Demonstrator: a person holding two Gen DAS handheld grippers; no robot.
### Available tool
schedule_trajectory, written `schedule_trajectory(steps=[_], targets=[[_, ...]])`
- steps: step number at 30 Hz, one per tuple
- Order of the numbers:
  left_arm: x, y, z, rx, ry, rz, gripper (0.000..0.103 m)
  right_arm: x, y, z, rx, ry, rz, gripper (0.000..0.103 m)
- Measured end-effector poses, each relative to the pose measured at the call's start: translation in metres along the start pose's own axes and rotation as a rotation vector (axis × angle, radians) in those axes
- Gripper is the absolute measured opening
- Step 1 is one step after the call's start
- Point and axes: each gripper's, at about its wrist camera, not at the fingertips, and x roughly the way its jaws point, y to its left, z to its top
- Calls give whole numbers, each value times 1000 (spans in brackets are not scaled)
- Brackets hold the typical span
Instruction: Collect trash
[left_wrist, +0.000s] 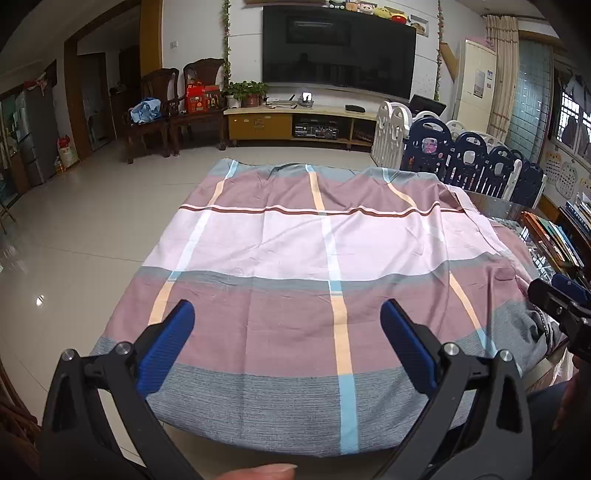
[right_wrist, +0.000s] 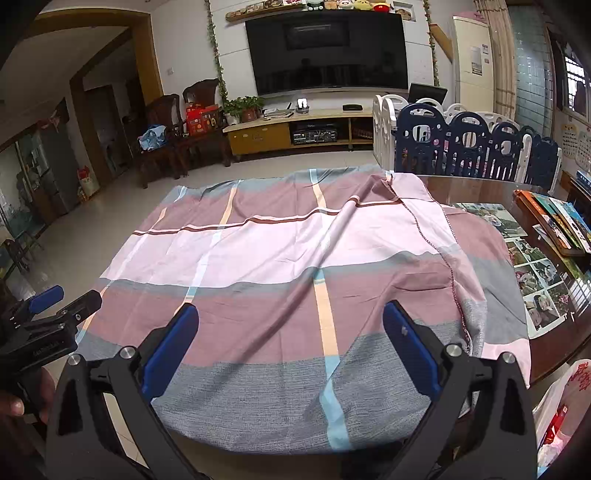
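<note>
A pink, mauve and grey plaid cloth (left_wrist: 295, 258) covers the table; it also shows in the right wrist view (right_wrist: 295, 266). I see no loose trash on it. My left gripper (left_wrist: 288, 314) is open and empty above the cloth's near edge. My right gripper (right_wrist: 291, 317) is open and empty above the same edge, to the right. The right gripper shows at the right edge of the left wrist view (left_wrist: 565, 299). The left gripper shows at the left edge of the right wrist view (right_wrist: 48, 321).
Bare table (right_wrist: 480, 188) with photos (right_wrist: 532, 273) under glass and books (right_wrist: 554, 218) lies right. A white plastic bag (right_wrist: 565, 406) hangs at the near right. A blue-and-white play fence (right_wrist: 461, 144) stands behind. A TV cabinet (left_wrist: 295, 122) and chairs (left_wrist: 166, 110) stand across the tiled floor.
</note>
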Motion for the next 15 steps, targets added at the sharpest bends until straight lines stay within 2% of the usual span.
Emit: schedule_trajectory(steps=[15], targets=[[0, -1, -1, 5, 5, -1, 100, 0, 0, 0, 0, 0, -1, 98]])
